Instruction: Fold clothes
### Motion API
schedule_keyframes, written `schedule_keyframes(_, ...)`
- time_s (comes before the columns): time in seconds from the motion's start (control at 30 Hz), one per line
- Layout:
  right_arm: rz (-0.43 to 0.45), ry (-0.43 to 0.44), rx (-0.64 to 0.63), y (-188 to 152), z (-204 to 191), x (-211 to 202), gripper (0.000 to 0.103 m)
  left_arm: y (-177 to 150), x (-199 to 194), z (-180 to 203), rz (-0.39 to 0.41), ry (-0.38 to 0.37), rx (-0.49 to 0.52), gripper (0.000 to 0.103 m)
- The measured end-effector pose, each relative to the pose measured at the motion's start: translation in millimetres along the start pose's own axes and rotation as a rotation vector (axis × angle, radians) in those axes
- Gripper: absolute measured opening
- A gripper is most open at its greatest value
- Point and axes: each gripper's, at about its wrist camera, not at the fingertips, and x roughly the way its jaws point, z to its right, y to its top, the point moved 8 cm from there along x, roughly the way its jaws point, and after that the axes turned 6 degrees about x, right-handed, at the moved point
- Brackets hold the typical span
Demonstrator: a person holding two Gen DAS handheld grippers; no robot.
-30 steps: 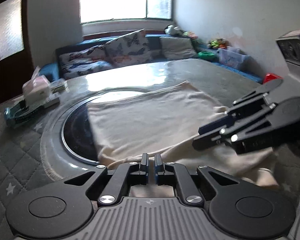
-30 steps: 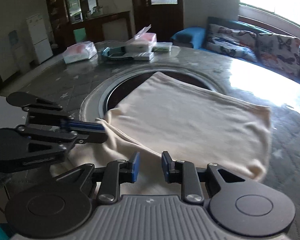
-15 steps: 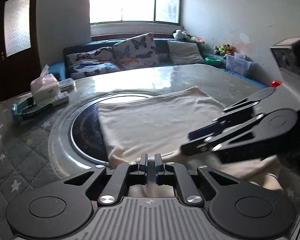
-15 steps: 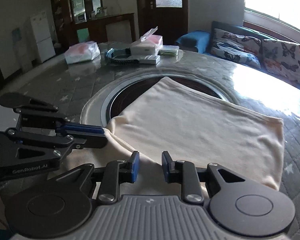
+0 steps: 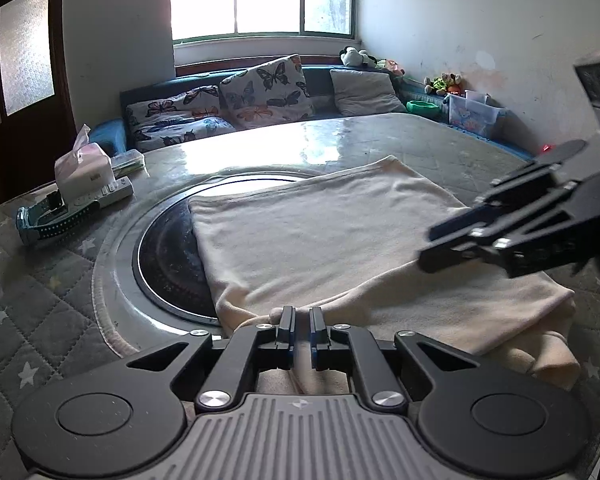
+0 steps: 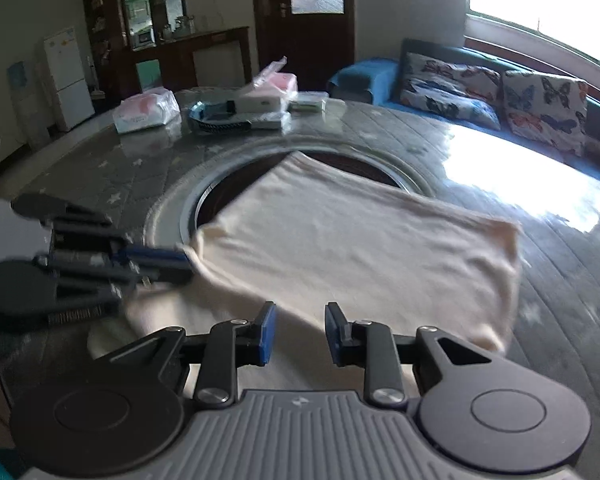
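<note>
Your left gripper stays clamped on the near edge of the cream garment, folded across the table and its round dark inset. Right gripper: jaws apart, apparently gripping nothing (blurred), now higher off the cloth than a second ago. Looks like the fold's laid; left release next.

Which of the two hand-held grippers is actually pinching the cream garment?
The left hand-held gripper: its jaws are shut on a bunched edge of the cream garment. The right hand-held gripper is open, with no cloth pinched.
</note>
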Motion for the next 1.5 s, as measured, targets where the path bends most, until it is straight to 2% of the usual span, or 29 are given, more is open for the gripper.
schedule_keyframes(0.2, -0.022, -0.019, 0.012, -31.1, 4.6, -22.0, 0.025, -1.8, -18.5, 17.9, 0.025, -0.039, 0.045, 0.011)
schedule_keyframes(0.43, -0.051, -0.024, 0.015, -58.1, 2.7, -31.3, 0.026, -19.6, -16.1, 34.8, -0.018, -0.058, 0.088, 0.013)
schedule_keyframes(0.53, -0.039, -0.029, 0.007, -57.3, 3.5, -42.3, 0.027, -21.3, -21.6, 33.8, -0.015, -0.06, 0.094, 0.016)
schedule_keyframes(0.67, 0.011, -0.058, 0.017, -40.3, 17.0, -47.3, 0.028, -22.4, -32.3, 30.4, -0.009, -0.046, 0.111, 0.016)
schedule_keyframes(0.8, 0.014, -0.107, 0.044, -33.4, 40.1, -28.2, 0.028, -26.9, -46.7, 27.7, -0.004, -0.038, 0.135, 0.017)
schedule_keyframes(0.93, -0.003, -0.1, 0.102, -37.0, 52.9, -18.5, 0.028, -40.9, -60.5, 26.9, -0.025, -0.042, 0.201, 0.03)
schedule_keyframes(1.2, -0.009, -0.081, 0.025, -48.5, 33.1, -47.2, 0.029, -63.0, -67.0, 45.9, -0.042, -0.077, 0.349, 0.035)
schedule_keyframes(1.27, -0.014, -0.08, 0.007, -52.6, 27.8, -53.5, 0.03, -61.5, -64.8, 53.8, -0.019, -0.076, 0.378, 0.046)
schedule_keyframes(1.3, -0.016, -0.079, -0.002, -54.7, 25.1, -56.7, 0.036, -60.1, -63.2, 57.0, -0.008, -0.079, 0.39, 0.047)
schedule_keyframes(1.33, -0.017, -0.078, -0.012, -57.0, 22.8, -59.8, 0.039, -58.7, -61.2, 59.6, 0.0, -0.082, 0.397, 0.047)
schedule_keyframes(1.5, -0.03, -0.084, -0.103, -70.7, 9.0, -72.5, 0.041, -51.0, -50.7, 71.4, 0.041, -0.087, 0.438, 0.046)
